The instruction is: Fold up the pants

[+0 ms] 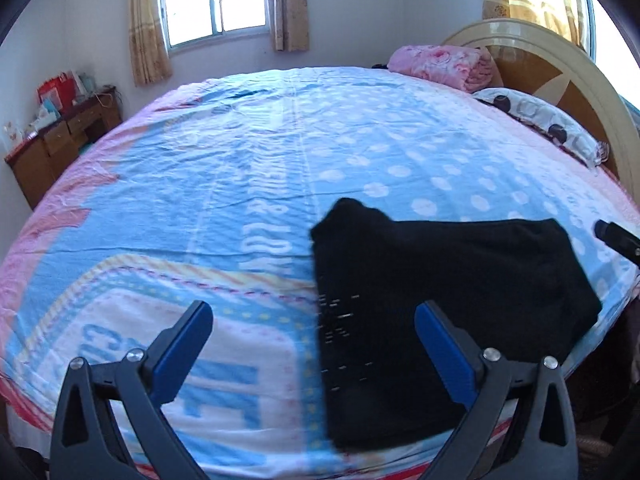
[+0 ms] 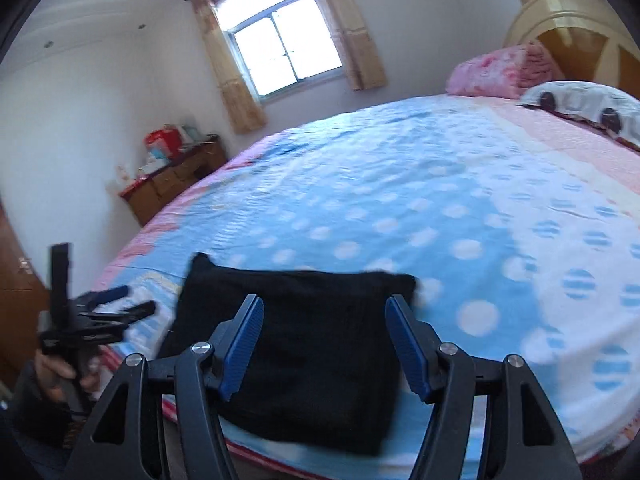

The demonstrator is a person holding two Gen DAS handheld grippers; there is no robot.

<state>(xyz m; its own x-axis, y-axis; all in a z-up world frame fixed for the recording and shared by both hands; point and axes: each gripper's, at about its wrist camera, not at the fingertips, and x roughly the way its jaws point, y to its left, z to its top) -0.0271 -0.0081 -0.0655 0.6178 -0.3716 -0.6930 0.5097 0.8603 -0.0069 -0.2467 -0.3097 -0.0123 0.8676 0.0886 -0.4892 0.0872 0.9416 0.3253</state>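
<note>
Between right claw (image 2: 324, 344) blue pads: nothing pinched, jaws spread partway, hovering above black pants (image 2: 296, 344), no contact visible. Same w/ left claw (image 1: 314, 348): spread wide, empty, right pad over left edge of pants (image 1: 440, 276) in the view, but lifted off, not touching as far as visible. Also seen from right wrist cam at far left, gripped by a person's hand (image 2: 60, 372), fingers apart, clear of cloth.

Pants: compact dark rectangle, looks folded more than once, flat on bed (image 1: 248, 168) near its front edge, on blue dotted blanket. Prob. kept close to edge for easy reach w/ both claws. Fold layers hard to tell, cloth too dark and some blur.

Judgement: both claws let go and off cloth, so fold likely done or nearly; maybe one last tidy/press left. Risk: top layer springing back if not flattened.

Further out: pink quilt (image 1: 440, 66) rolled by headboard (image 1: 560, 64), spotted pillow (image 1: 552, 120) beside it, well apart from pants. Wooden dresser (image 1: 60, 140) w/ clutter at wall left, curtained window (image 1: 212, 0) behind.
</note>
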